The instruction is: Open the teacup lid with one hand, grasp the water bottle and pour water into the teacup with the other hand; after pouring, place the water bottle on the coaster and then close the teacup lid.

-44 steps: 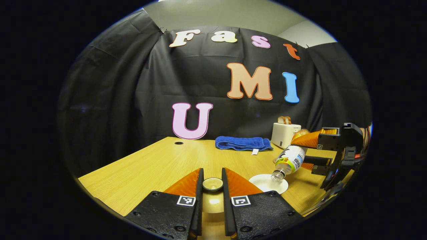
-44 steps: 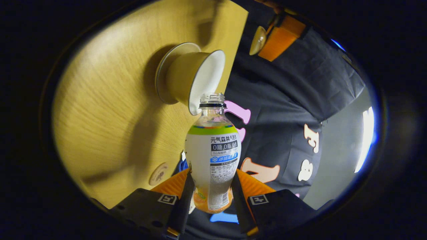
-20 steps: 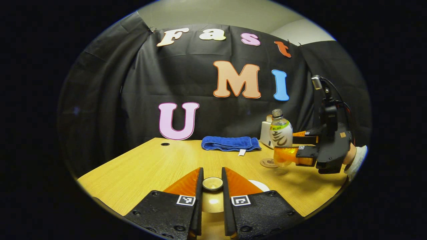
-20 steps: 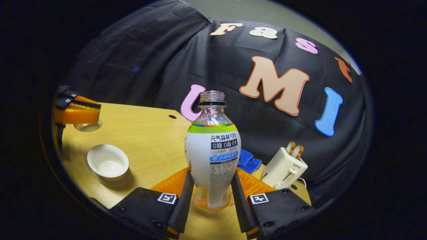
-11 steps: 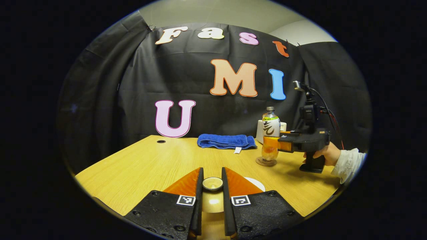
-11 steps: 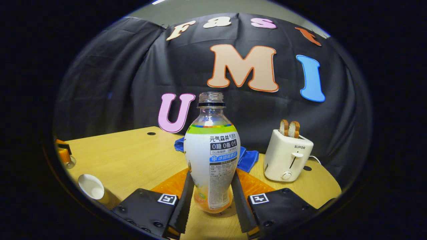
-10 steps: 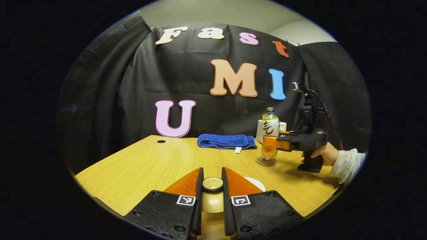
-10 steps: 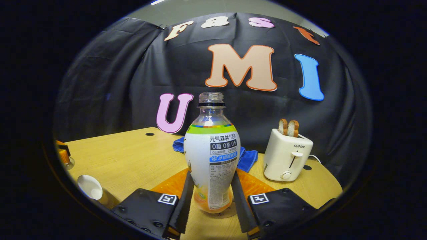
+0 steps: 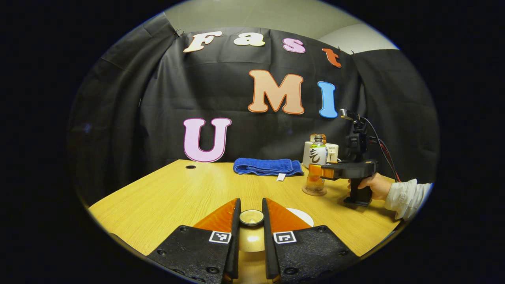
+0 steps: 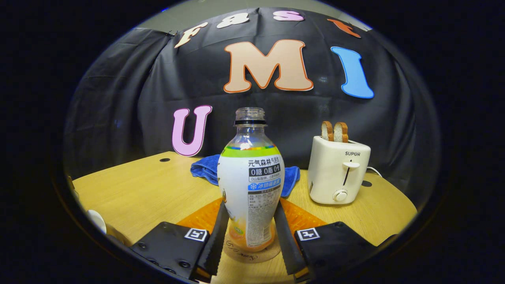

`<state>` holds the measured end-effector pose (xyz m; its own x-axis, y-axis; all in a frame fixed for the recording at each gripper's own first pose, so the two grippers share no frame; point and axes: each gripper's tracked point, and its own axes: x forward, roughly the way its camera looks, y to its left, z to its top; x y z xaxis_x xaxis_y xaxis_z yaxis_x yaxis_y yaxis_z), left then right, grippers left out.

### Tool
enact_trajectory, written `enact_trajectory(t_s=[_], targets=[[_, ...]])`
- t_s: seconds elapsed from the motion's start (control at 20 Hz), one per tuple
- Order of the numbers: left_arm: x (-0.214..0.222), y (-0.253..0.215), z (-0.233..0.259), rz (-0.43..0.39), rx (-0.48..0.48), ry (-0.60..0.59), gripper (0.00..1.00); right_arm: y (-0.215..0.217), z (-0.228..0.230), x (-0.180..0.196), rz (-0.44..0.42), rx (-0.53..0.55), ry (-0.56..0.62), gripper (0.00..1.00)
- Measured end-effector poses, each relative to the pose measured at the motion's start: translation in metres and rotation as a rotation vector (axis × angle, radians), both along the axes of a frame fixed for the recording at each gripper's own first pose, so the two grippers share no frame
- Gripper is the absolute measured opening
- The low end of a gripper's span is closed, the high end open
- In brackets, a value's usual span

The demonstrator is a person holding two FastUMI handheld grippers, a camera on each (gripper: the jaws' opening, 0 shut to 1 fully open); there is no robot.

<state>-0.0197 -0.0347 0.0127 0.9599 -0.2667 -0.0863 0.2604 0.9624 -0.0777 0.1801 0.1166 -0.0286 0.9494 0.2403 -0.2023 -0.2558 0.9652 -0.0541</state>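
My left gripper (image 9: 251,208) is shut on the knob of the teacup lid (image 9: 251,218) and holds it above the table. The white rim of the teacup (image 9: 303,216) peeks out behind its right finger. In the right gripper view, the uncapped water bottle (image 10: 250,181) stands upright on the round coaster (image 10: 247,255), with my right gripper (image 10: 250,207) shut on its lower body. From the left gripper view, that bottle (image 9: 317,157) and coaster (image 9: 314,192) are at the far right, with the right gripper (image 9: 316,170) and a hand (image 9: 375,185) behind it. The teacup (image 10: 96,221) sits at the left edge.
A white toaster (image 10: 338,173) with two bread slices stands just right of the bottle, a cable behind it. A folded blue towel (image 10: 203,167) lies behind the bottle near the black cloth wall. The wooden table (image 9: 189,197) stretches to the left.
The bottle went from tilted over the teacup to upright, moved right and came down onto the coaster. My left gripper has kept the lid lifted in the same place.
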Motion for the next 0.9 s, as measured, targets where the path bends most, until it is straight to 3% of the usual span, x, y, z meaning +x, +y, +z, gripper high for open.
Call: enact_trajectory(t_s=[0.1, 0.25, 0.4, 0.55, 0.9], targets=[[-0.001, -0.001, -0.001, 0.0, 0.002, 0.002, 0.24, 0.0, 0.0, -0.002, 0.0, -0.002, -0.001, 0.67], [-0.001, -0.003, 0.002, -0.003, 0.004, -0.003, 0.24, -0.002, -0.001, -0.005, 0.001, -0.014, -0.009, 0.76], [0.0, -0.005, 0.004, -0.007, 0.009, -0.006, 0.24, -0.003, -0.009, -0.008, 0.006, -0.019, -0.003, 0.75], [0.001, -0.009, 0.005, -0.013, 0.012, -0.007, 0.24, -0.005, -0.009, -0.009, 0.003, -0.035, -0.011, 1.0], [0.007, -0.023, 0.009, -0.05, 0.024, -0.012, 0.24, -0.013, 0.006, -0.028, 0.004, -0.027, -0.05, 1.0]])
